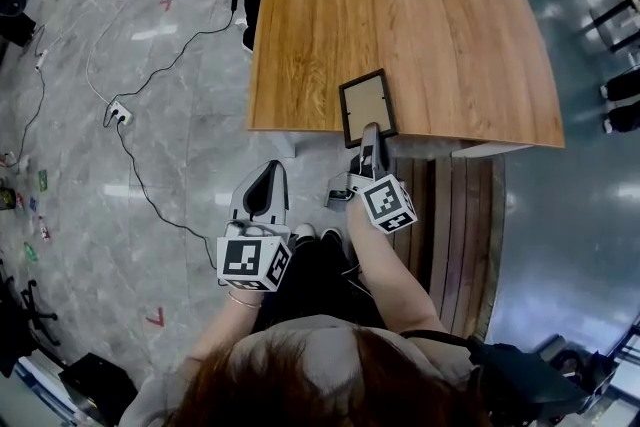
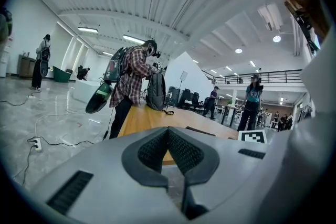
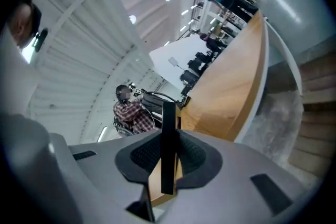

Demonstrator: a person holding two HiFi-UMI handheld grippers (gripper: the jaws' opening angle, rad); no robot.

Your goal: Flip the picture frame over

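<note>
Slip risk: right hand-held gripper (image 1: 369,133) pinches picture frame (image 1: 366,105) by one thin edge at near rim of desk (image 1: 450,35). Turning may twist it loose and drop it off the desk. Meanwhile left hand-held gripper (image 1: 269,175) is clenched, empty, no backup.

The table (image 1: 430,25) is smooth, grained wood with a soft sheen. The picture frame (image 1: 366,107) has a matt black rim. The floor (image 1: 90,215) is glossy grey stone.
</note>
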